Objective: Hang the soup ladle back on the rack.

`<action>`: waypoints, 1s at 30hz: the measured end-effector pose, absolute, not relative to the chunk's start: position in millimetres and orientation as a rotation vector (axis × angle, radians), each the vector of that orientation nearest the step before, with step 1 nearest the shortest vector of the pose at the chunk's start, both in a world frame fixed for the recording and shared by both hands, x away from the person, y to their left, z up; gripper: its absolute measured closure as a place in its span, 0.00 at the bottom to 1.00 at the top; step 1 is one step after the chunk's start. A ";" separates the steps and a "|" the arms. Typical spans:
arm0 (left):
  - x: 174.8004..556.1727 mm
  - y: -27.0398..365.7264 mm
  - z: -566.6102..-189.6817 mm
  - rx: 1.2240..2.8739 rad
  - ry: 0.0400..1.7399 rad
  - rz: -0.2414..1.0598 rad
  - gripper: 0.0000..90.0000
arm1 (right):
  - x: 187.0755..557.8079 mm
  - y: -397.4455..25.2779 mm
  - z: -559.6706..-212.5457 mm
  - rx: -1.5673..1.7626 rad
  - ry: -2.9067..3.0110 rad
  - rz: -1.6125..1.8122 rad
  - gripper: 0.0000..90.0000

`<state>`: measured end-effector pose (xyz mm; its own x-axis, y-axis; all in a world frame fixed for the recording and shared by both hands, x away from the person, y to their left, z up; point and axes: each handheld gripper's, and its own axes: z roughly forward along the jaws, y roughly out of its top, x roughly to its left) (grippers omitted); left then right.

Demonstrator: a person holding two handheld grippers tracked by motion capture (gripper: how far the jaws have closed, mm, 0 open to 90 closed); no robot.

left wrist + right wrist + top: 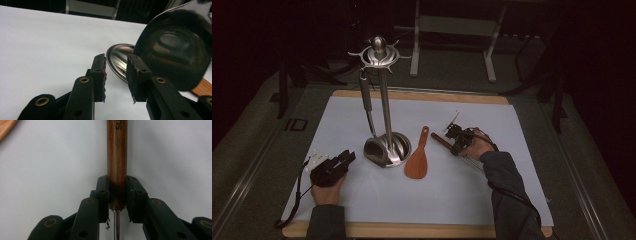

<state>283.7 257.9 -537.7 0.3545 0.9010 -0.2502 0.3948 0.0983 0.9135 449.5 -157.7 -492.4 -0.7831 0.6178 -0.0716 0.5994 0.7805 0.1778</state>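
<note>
Wooden-handled utensil [117,157]: lies on white mat [472,190], 3 o'clock of wooden spatula [418,159]. Right gripper [457,140] clamped on handle end near metal shank. Stiff, light, smooth; grip mid-handle for balance. Left gripper [116,75] half open, empty, facing steel stand base [387,150].

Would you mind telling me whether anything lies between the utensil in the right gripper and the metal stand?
Yes. The right gripper is shut on the brown wooden handle of a utensil. Between it and the stand the wooden spatula lies flat on the white mat, beside the stand's base.
</note>
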 end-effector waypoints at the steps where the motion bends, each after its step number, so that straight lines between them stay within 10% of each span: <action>1: 283.7 257.9 -537.7 1.499 1.231 0.568 0.76 | 448.6 -157.9 -490.9 0.979 2.842 0.228 0.82; 30: 283.8 257.5 -537.8 1.498 1.234 0.570 0.75 | 413.9 -158.8 -427.7 0.837 2.719 0.797 0.82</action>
<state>283.8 257.5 -537.8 0.3512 0.9026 -0.2490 0.3957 0.0980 0.9131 413.9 -158.8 -427.7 -0.8235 0.5671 -0.0192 0.4669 0.6964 0.5450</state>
